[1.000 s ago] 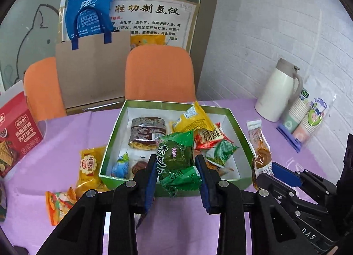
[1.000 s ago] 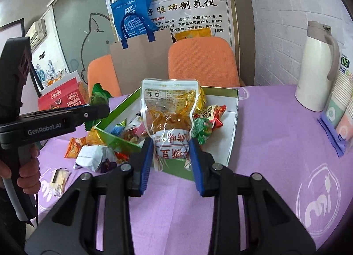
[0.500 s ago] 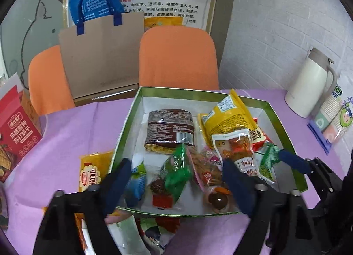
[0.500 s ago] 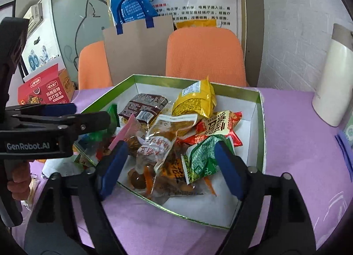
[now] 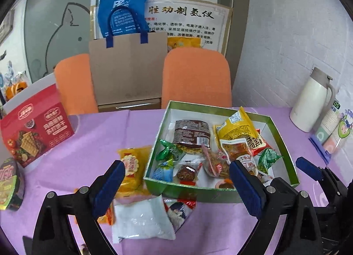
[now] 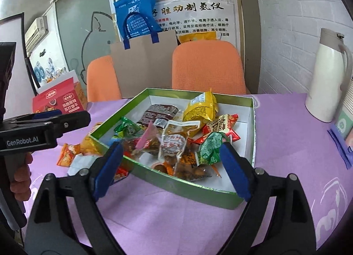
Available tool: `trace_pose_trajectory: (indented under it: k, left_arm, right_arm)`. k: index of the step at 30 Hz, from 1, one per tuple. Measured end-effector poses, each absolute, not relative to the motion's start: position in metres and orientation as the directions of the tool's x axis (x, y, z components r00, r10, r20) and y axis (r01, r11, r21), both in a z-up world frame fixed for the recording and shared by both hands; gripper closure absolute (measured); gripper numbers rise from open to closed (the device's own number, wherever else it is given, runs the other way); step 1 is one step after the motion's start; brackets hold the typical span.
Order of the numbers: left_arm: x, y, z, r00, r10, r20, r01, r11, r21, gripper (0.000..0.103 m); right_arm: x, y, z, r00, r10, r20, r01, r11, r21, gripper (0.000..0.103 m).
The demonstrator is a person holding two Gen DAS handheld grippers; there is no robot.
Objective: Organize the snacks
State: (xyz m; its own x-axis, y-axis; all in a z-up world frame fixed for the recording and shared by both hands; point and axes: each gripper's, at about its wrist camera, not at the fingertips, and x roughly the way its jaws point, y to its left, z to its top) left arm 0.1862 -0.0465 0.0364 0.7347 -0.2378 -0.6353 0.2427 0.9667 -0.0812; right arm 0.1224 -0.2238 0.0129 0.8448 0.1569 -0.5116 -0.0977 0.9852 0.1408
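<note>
The green box sits on the purple counter, open at the top, and already holds most of the snacks: a dark brown packet at the back, a yellow pouch beside it, a clear pouch of braised food lying on the heap, a red wrapper, and green wrapped pieces near the front wall. Judging from this, the sorting is well along but not finished. Outside the box, just beside its left wall, a yellow packet lies flat on the counter, and in front of the near left corner there is a white packet with a red and blue wrapper touching it; an orange packet lies further left. These loose ones are what seems left to bring in. The left gripper hovers over that loose group with its jaws spread wide and nothing between them, so one of these packets looks like the likely next pick. The right gripper hangs over the near edge of the box, jaws also spread wide and empty. Off to the side stand a red cracker carton and a white thermos jug, both well apart from the box.
</note>
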Motion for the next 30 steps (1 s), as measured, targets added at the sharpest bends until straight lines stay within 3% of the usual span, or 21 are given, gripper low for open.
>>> trace_pose_trajectory:
  k: [4, 8, 10, 21, 22, 23, 24, 30]
  left_arm:
    - [0.154, -0.019, 0.037, 0.747, -0.182, -0.639, 0.176, 0.982, -0.075, 0.006]
    - [0.124, 0.015, 0.018, 0.742, -0.147, -0.654, 0.099, 0.989, -0.110, 0.006]
    - [0.113, 0.031, 0.004, 0.732, -0.144, -0.666, 0.069, 0.988, -0.138, 0.006]
    - [0.086, 0.081, -0.033, 0.691, -0.134, -0.710, 0.047, 0.989, -0.141, 0.006]
    - [0.086, 0.083, -0.034, 0.692, -0.136, -0.709, 0.051, 0.989, -0.140, 0.006]
    - [0.086, 0.086, -0.034, 0.692, -0.134, -0.709, 0.051, 0.989, -0.137, 0.006]
    - [0.085, 0.087, -0.035, 0.694, -0.131, -0.708, 0.049, 0.990, -0.136, 0.006]
    - [0.088, 0.093, -0.042, 0.682, -0.153, -0.715, 0.049, 0.985, -0.164, 0.006]
  right_arm:
    - [0.109, -0.204, 0.013, 0.815, 0.240, -0.528, -0.165, 0.969, 0.186, 0.014]
    - [0.112, -0.177, -0.003, 0.753, 0.292, -0.590, -0.208, 0.956, 0.208, 0.038]
    - [0.116, -0.164, -0.012, 0.729, 0.300, -0.615, -0.220, 0.954, 0.205, 0.046]
    - [0.164, -0.111, -0.049, 0.673, 0.270, -0.689, -0.198, 0.963, 0.184, 0.056]
    - [0.167, -0.110, -0.052, 0.671, 0.265, -0.692, -0.195, 0.964, 0.181, 0.063]
    - [0.168, -0.110, -0.056, 0.665, 0.264, -0.699, -0.193, 0.964, 0.181, 0.081]
    - [0.169, -0.111, -0.059, 0.658, 0.267, -0.704, -0.194, 0.964, 0.183, 0.088]
    - [0.146, -0.126, -0.046, 0.685, 0.269, -0.677, -0.205, 0.963, 0.175, 0.092]
